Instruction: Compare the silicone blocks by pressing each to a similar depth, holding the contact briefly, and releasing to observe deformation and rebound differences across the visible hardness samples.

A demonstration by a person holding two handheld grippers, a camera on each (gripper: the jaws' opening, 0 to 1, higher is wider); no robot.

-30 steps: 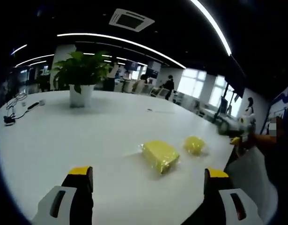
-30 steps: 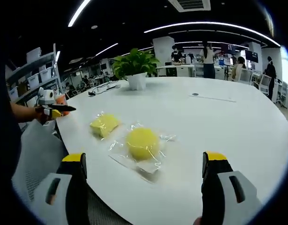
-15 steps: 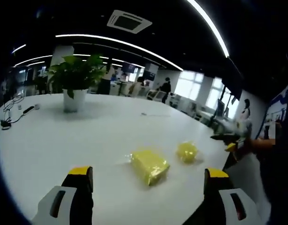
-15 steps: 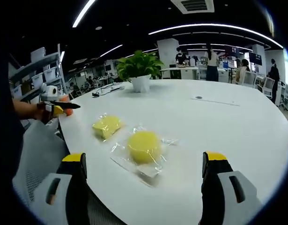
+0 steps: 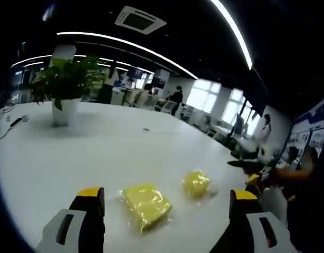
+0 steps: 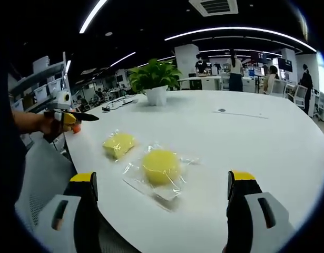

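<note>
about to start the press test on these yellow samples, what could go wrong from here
1. The round yellow silicone block and the rectangular yellow silicone block lie in loose clear plastic bags on the smooth white table; a press could make them slide.
2. Both lie near the table edge, so a skewed push could knock one off.
3. The right gripper and left gripper are both open wide; a single finger may land off-centre, making depths hard to compare.

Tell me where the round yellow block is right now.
In the right gripper view the round yellow block lies in its clear wrapper on the white table, near the edge, just right of the rectangular yellow block.
</note>
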